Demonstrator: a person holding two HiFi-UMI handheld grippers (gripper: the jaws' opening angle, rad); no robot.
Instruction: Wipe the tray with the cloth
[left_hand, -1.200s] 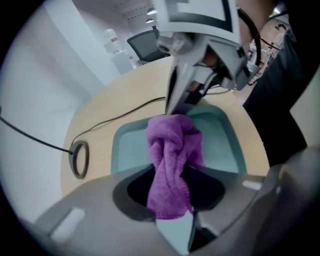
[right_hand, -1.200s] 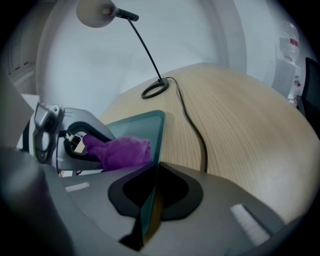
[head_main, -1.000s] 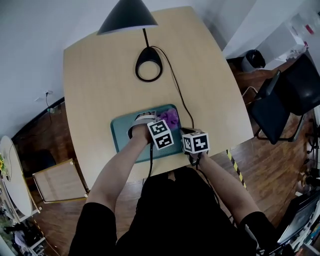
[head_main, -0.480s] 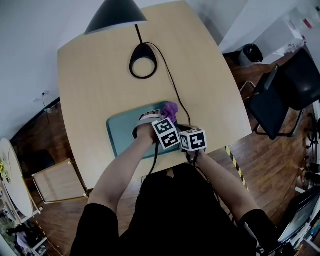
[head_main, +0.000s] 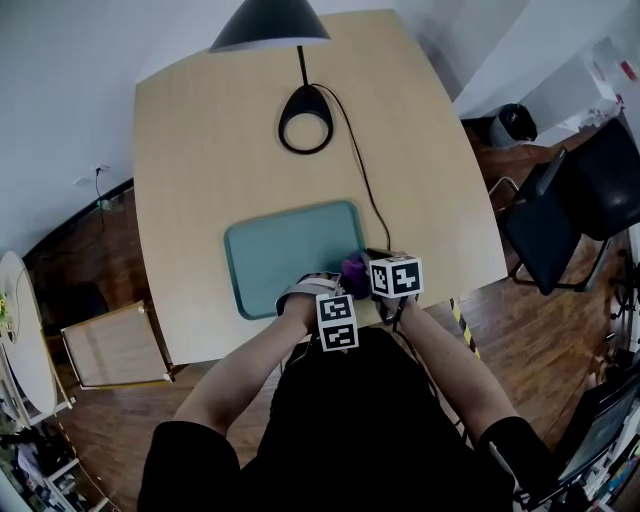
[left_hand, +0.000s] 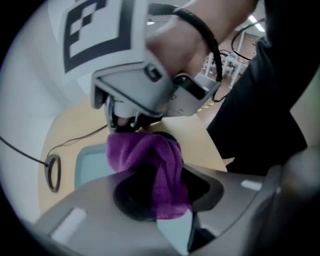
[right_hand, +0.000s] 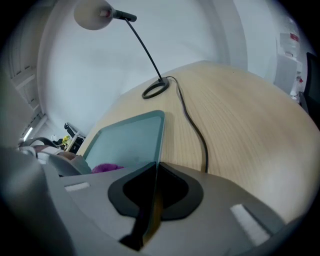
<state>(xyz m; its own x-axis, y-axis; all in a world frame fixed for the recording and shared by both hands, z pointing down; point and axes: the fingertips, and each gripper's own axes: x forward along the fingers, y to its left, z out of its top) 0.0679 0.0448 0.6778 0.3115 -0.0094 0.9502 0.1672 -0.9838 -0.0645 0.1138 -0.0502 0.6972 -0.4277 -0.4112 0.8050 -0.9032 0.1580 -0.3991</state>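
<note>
Two grips meet at one corner of the teal tray.
Head view: the tray lies flat on the wooden table; marker cubes hide both sets of jaws, and the purple cloth barely peeks out. Left gripper view: the left gripper is clenched on the cloth, above the tray. Right gripper view: the right gripper pinches the tray's rim.

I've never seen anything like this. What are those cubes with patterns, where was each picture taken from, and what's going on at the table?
There is no robot here. A person holds a gripper in each hand, and the patterned cubes belong to the grippers. One picture looks down from a head camera; the other two cameras ride on the grippers. On the table are a teal tray and a lamp. The left gripper pinches a purple cloth. The right gripper clamps the tray's rim.
</note>
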